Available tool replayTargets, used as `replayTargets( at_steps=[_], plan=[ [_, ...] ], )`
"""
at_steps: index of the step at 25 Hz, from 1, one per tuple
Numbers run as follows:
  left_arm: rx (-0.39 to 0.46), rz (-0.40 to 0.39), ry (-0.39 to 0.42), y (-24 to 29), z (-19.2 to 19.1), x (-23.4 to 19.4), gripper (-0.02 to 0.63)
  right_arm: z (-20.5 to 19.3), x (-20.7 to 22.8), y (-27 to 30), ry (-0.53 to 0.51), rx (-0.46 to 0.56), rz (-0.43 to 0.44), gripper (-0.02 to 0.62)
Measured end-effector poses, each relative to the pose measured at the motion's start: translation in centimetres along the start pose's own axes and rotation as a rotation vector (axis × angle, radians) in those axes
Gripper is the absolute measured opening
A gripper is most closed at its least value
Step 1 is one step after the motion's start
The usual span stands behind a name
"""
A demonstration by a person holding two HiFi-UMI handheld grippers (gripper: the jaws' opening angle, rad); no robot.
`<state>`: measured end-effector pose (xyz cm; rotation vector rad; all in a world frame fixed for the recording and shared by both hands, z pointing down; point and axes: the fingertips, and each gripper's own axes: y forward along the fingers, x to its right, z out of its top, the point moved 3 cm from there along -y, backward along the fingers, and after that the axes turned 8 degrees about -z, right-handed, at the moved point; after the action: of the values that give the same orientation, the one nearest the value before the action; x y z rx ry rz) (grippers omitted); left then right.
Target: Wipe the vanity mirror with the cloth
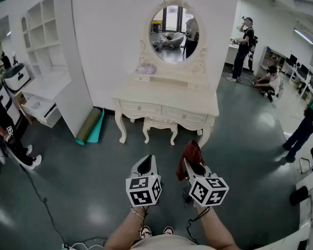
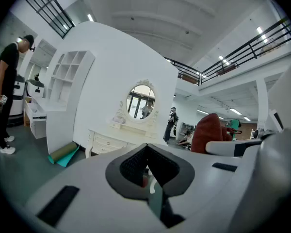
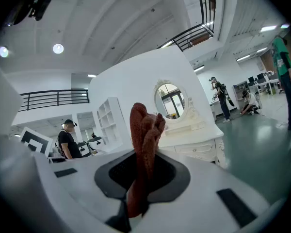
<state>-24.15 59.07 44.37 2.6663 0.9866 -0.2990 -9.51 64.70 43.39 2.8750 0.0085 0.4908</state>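
An oval vanity mirror point(image 1: 174, 34) in an ornate cream frame stands on a cream dressing table point(image 1: 165, 102) against a white wall, some way ahead of me. It also shows small in the left gripper view as the mirror point(image 2: 141, 101) and in the right gripper view as the mirror point(image 3: 171, 99). My right gripper point(image 1: 189, 162) is shut on a dark red cloth point(image 3: 144, 144), whose folds stick up past the jaws; the cloth point(image 1: 191, 155) shows in the head view too. My left gripper point(image 1: 145, 165) is shut with nothing in it. Both are held low over the floor, well short of the table.
A cream stool point(image 1: 159, 127) is tucked under the table. A rolled mat point(image 1: 89, 125) lies at the left by a white shelf unit point(image 1: 48, 66). Several people point(image 1: 243, 48) stand or crouch at the right, and one person point(image 1: 5, 134) at the left. The floor point(image 1: 83, 181) is grey-green.
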Motion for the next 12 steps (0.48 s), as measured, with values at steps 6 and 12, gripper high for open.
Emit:
replayTargets(
  at_steps=[6, 12],
  plan=[
    [-0.007, 0.003, 0.005, 0.2, 0.0, 0.2, 0.005, 0.1, 0.3, -0.1, 0.005, -0.007, 0.001, 0.058],
    [-0.016, 0.008, 0.004, 1.1, -0.5, 0.6, 0.005, 0.0, 1.2, 0.3, -0.001, -0.017, 0.017, 0.06]
  ],
)
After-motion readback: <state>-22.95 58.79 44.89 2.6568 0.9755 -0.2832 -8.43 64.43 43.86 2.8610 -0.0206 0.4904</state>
